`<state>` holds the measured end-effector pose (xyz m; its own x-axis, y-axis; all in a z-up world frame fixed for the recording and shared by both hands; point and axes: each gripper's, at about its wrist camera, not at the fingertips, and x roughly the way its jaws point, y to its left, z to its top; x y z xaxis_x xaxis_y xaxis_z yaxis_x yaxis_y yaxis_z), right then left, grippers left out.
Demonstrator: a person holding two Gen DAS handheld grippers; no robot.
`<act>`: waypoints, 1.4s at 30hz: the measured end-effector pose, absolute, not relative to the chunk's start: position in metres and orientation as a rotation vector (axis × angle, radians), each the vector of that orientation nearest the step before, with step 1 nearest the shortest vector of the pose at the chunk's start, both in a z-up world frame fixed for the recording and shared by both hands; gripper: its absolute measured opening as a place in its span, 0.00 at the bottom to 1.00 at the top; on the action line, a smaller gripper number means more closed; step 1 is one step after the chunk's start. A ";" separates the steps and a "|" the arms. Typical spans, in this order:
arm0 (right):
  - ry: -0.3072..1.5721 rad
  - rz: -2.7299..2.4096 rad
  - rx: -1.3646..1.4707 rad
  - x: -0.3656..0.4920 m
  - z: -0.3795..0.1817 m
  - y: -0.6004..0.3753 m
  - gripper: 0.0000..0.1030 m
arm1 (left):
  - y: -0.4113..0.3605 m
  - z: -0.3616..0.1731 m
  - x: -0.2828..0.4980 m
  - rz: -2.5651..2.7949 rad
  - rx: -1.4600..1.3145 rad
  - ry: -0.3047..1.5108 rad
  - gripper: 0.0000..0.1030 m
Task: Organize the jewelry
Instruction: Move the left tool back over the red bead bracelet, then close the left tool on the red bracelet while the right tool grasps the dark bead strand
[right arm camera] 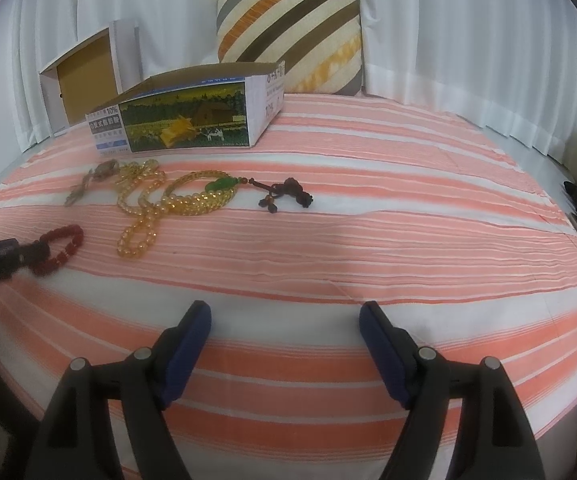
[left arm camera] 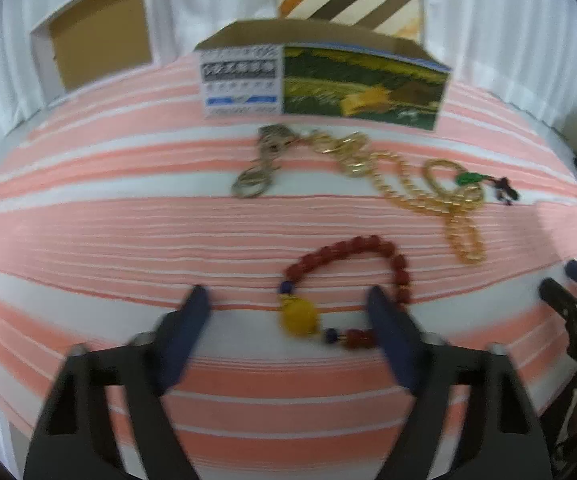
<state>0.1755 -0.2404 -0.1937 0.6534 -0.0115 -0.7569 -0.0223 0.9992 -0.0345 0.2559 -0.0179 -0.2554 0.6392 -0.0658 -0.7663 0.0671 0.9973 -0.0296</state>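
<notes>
Left wrist view has the left gripper [left arm camera: 288, 320] down over the red bead bracelet [left arm camera: 352, 276], and this looks like the pickup step of the tidy-up. Its jaws stand apart, straddling the near side of the loop: the yellow bead [left arm camera: 300, 316] sits between the blue pads, and the right-hand pad [left arm camera: 384, 320] seems to overlap the beads at the near right, though contact is hard to call. Nothing is clamped yet.

Next, I'd say, the jaws need to come together on the strand near that yellow bead, then lift it toward the open printed carton [left arm camera: 320, 80] at the far side of the bed [left arm camera: 88, 208].

The bracelet itself: dark red round beads in a loop, small blue beads flanking the yellow one, lying flat on the striped cover. Beyond it lie a long amber bead necklace [left arm camera: 420, 188] with a green pendant [left arm camera: 466, 179], and to the left a metal clasp piece [left arm camera: 260, 168].

Over on the right wrist view, the right gripper [right arm camera: 284, 320] hangs above bare cover, jaws wide and empty.
</notes>
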 end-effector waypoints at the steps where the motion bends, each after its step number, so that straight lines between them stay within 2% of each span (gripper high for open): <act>1: 0.871 0.009 -0.040 0.177 -0.193 -0.241 0.76 | -0.020 -0.255 0.255 -0.077 0.009 0.865 0.52; 2: 0.885 0.011 -0.037 0.179 -0.192 -0.242 0.76 | -0.022 -0.254 0.256 -0.079 0.019 0.858 0.41; 3: 0.903 0.015 -0.029 0.182 -0.190 -0.243 0.76 | -0.022 -0.254 0.258 -0.085 0.019 0.852 0.25; 4: 0.921 0.024 -0.011 0.186 -0.188 -0.245 0.76 | -0.022 -0.255 0.261 -0.086 0.016 0.849 0.15; 12: 1.084 0.075 0.033 0.256 -0.190 -0.261 0.76 | -0.010 -0.253 0.280 -0.102 -0.010 0.846 0.15; 18: 1.052 0.101 -0.104 0.301 -0.200 -0.250 0.76 | -0.011 -0.253 0.283 -0.102 -0.002 0.840 0.15; 20: 1.020 0.119 -0.112 0.306 -0.201 -0.246 0.67 | -0.010 -0.253 0.283 -0.107 -0.009 0.840 0.15; 21: 1.009 0.132 -0.117 0.306 -0.200 -0.244 0.52 | -0.009 -0.254 0.282 -0.108 -0.011 0.840 0.15; 22: 0.995 0.138 -0.127 0.303 -0.199 -0.241 0.30 | -0.009 -0.254 0.282 -0.110 -0.014 0.840 0.15; 24: 0.984 0.124 -0.128 0.297 -0.199 -0.239 0.14 | -0.008 -0.253 0.282 -0.114 -0.024 0.842 0.15; 34: 0.902 0.138 0.030 0.228 -0.174 -0.249 0.14 | 0.007 -0.248 0.276 -0.127 -0.090 0.852 0.14; 38: 0.935 0.139 0.007 0.227 -0.186 -0.253 0.14 | 0.008 -0.251 0.275 -0.121 -0.091 0.856 0.14; 41: 0.943 0.130 0.013 0.228 -0.192 -0.256 0.16 | 0.007 -0.251 0.275 -0.120 -0.077 0.854 0.14; 42: 0.936 0.138 0.014 0.227 -0.192 -0.256 0.20 | 0.007 -0.251 0.275 -0.119 -0.075 0.853 0.14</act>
<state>0.2273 -0.2563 -0.1924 0.5845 0.1248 -0.8018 -0.1123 0.9910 0.0723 0.2747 0.0074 -0.2513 0.6517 -0.1350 -0.7464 0.0751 0.9907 -0.1135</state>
